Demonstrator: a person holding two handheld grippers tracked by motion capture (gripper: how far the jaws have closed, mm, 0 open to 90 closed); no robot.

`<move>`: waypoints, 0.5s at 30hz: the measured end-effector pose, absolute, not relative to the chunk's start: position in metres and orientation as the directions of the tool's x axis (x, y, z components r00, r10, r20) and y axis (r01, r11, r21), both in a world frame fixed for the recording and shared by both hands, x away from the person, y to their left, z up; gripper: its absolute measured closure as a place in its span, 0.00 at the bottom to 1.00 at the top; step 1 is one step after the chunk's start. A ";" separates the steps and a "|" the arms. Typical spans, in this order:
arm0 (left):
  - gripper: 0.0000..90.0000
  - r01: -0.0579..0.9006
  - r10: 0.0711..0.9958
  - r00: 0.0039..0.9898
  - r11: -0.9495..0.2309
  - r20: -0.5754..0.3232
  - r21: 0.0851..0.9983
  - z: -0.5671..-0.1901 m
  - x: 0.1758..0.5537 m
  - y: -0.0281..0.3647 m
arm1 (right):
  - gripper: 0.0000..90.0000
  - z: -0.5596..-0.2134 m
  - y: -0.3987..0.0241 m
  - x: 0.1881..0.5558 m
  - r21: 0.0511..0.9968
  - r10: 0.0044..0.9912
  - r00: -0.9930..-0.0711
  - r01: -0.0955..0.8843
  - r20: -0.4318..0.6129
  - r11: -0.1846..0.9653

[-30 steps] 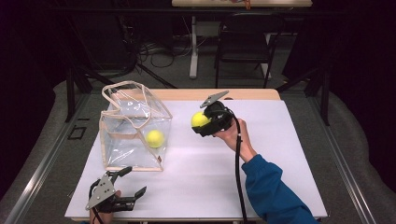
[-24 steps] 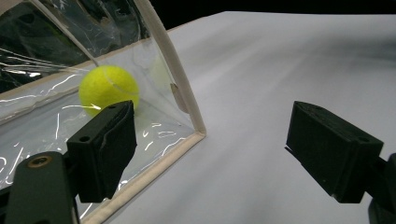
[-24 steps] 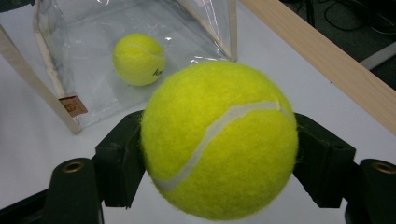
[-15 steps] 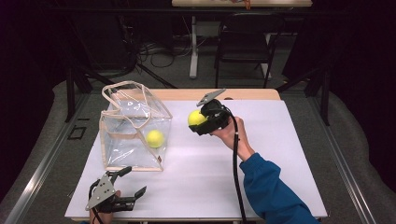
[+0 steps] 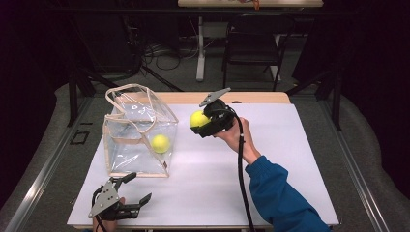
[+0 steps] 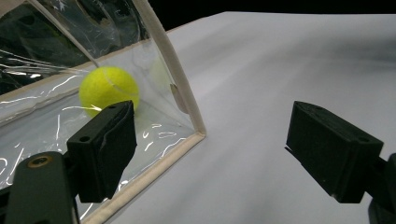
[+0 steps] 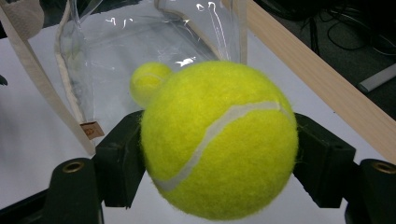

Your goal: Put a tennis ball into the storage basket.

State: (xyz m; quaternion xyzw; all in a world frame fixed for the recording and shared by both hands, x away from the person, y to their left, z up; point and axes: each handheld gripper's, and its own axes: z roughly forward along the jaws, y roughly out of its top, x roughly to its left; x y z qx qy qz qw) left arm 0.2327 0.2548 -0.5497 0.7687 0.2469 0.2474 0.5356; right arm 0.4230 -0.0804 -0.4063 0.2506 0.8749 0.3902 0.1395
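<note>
**Second ball heading for bag**

Carrying tennis ball [image 5: 197,118] clamped in right gripper [image 5: 205,123], above table [image 5: 290,159], just right of clear bag [image 5: 138,130] (one ball [image 5: 160,143] already inside). Drop-in pending. Left gripper [image 5: 133,193] idling, jaws apart, empty.

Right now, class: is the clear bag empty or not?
Not empty. One tennis ball lies inside the clear bag, visible through its wall.

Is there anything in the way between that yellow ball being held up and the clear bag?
Nothing visible blocks it. The right gripper holds the tennis ball above bare table, just right of the clear bag. The bag's top looks open, its handles standing up around the mouth. Another ball already lies inside.
</note>
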 end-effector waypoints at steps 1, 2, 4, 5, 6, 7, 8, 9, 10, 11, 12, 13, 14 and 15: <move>0.18 0.114 0.644 0.756 -0.305 0.117 0.946 -0.550 0.233 0.255 | 0.29 -0.406 -0.080 0.423 0.753 0.547 -0.836 0.330 -0.047 0.569; 0.18 0.114 0.645 0.756 -0.305 0.116 0.946 -0.550 0.233 0.255 | 0.29 -0.405 -0.080 0.423 0.754 0.547 -0.836 0.328 -0.050 0.569; 0.18 0.115 0.645 0.755 -0.304 0.116 0.946 -0.550 0.233 0.255 | 0.29 -0.403 -0.079 0.423 0.756 0.546 -0.836 0.325 -0.051 0.569; 0.18 0.115 0.645 0.756 -0.305 0.116 0.945 -0.550 0.233 0.255 | 0.29 -0.403 -0.078 0.423 0.757 0.545 -0.837 0.323 -0.052 0.568; 0.18 0.115 0.645 0.756 -0.305 0.116 0.945 -0.550 0.233 0.255 | 0.29 -0.402 -0.078 0.423 0.757 0.544 -0.837 0.321 -0.055 0.569; 0.18 0.114 0.644 0.756 -0.305 0.116 0.946 -0.550 0.233 0.255 | 0.29 -0.402 -0.078 0.423 0.757 0.545 -0.837 0.320 -0.055 0.569; 0.18 0.114 0.644 0.756 -0.305 0.117 0.945 -0.550 0.233 0.255 | 0.29 -0.401 -0.078 0.424 0.758 0.546 -0.836 0.321 -0.054 0.568; 0.18 0.114 0.644 0.756 -0.305 0.116 0.945 -0.550 0.233 0.255 | 0.29 -0.401 -0.077 0.424 0.758 0.545 -0.837 0.321 -0.053 0.567; 0.18 0.114 0.644 0.756 -0.305 0.116 0.946 -0.550 0.233 0.255 | 0.29 -0.401 -0.077 0.424 0.759 0.545 -0.837 0.320 -0.054 0.567; 0.18 0.114 0.644 0.756 -0.305 0.117 0.946 -0.550 0.233 0.255 | 0.29 -0.400 -0.077 0.424 0.759 0.544 -0.837 0.319 -0.055 0.568; 0.18 0.113 0.644 0.756 -0.305 0.117 0.946 -0.550 0.233 0.255 | 0.29 -0.400 -0.076 0.424 0.761 0.544 -0.837 0.318 -0.055 0.566; 0.18 0.113 0.644 0.756 -0.305 0.117 0.946 -0.550 0.233 0.255 | 0.29 -0.399 -0.076 0.424 0.761 0.543 -0.838 0.317 -0.054 0.566; 0.18 0.113 0.644 0.756 -0.304 0.117 0.946 -0.550 0.233 0.255 | 0.29 -0.399 -0.075 0.424 0.761 0.544 -0.837 0.319 -0.053 0.565; 0.18 0.113 0.644 0.756 -0.306 0.118 0.945 -0.550 0.233 0.255 | 0.29 -0.398 -0.075 0.424 0.761 0.543 -0.838 0.318 -0.054 0.565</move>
